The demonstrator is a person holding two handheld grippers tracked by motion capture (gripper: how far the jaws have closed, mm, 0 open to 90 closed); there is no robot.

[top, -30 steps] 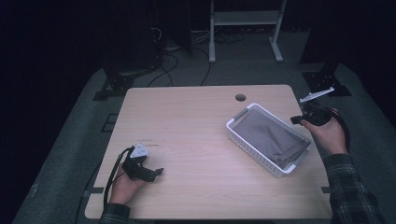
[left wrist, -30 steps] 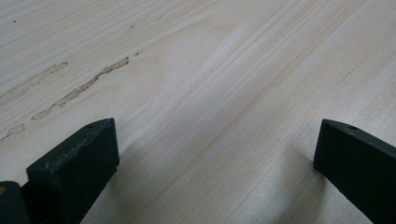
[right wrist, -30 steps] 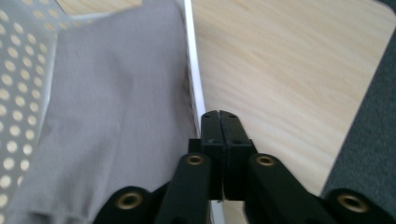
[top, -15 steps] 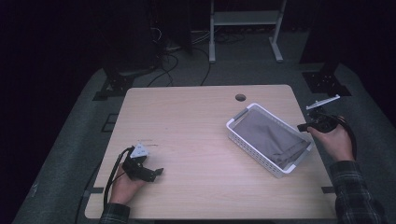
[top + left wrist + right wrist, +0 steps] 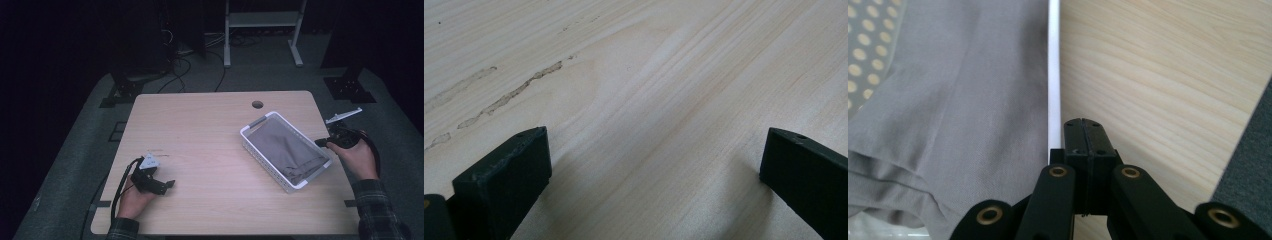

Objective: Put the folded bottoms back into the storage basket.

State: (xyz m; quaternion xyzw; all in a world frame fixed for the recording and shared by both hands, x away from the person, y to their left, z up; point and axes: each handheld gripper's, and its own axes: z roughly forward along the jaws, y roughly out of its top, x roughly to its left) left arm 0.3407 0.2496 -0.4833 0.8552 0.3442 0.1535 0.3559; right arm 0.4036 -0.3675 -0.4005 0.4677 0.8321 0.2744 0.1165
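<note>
A white basket [image 5: 248, 132] sits slantwise on the right half of the wooden table [image 5: 210, 130] with a folded grey cloth [image 5: 287, 150] lying in it. My right gripper [image 5: 321, 143] is at the basket's right side, shut with nothing between its jaws. In the right gripper view its closed tip [image 5: 1083, 128] hovers just outside the white rim [image 5: 1053, 75], with the grey cloth [image 5: 958, 100] to the left. My left gripper [image 5: 167, 184] rests at the table's near left. It is open, and its jaws [image 5: 654, 165] stand wide apart over bare wood.
A round cable hole [image 5: 257, 104] sits near the table's far edge. Beyond the table are a white metal stand [image 5: 262, 20], dark stand bases [image 5: 350, 87] and cables on grey floor. The table's right edge runs close under my right hand.
My right gripper has drifted a little nearer to the person along the basket's right side. The left gripper has stayed put.
</note>
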